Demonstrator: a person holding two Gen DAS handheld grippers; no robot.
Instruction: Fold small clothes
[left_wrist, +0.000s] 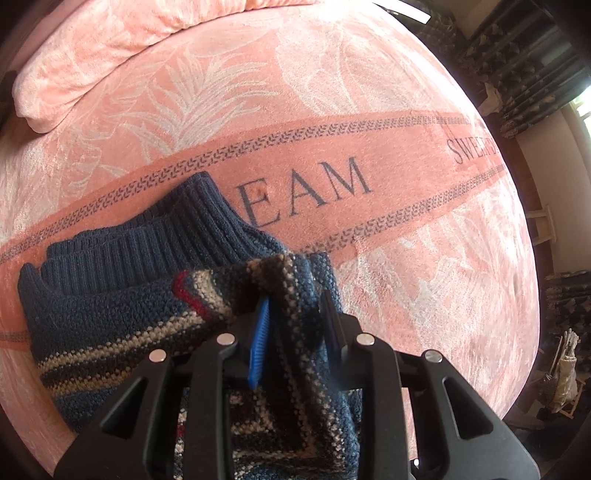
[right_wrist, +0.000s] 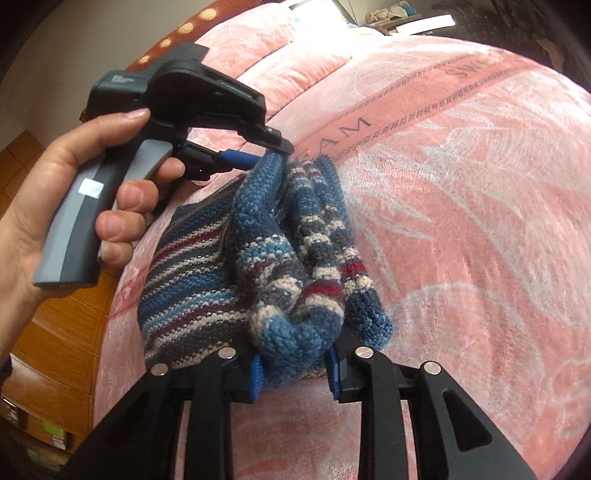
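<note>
Pink blanket (right_wrist: 461, 229) with pale leaf print covers the bed, all folding done on it. Nearest in the right wrist view: right gripper (right_wrist: 295, 373), blue-padded fingers pinching a thick bunched fold of the knitted sweater (right_wrist: 258, 266), blue with cream, grey and red stripes. Sweater lifted partly off the blanket, humped between the two tools. At its far edge the left gripper (right_wrist: 271, 155) clamps another fold, held by a bare hand (right_wrist: 74, 199) wrapped round the grey handle. Left wrist view: one blue pad (left_wrist: 260, 343) pressed against striped knit drawn up between the fingers, the other finger mostly hidden by wool; ribbed navy collar (left_wrist: 177, 229) lies flat just beyond. Farther off, a darker band across the blanket with grey letters "EAM" (left_wrist: 310, 192). Pink pillow (left_wrist: 92, 70) at the far side. Dark patterned curtains (left_wrist: 517, 66) beyond the bed edge.
</note>
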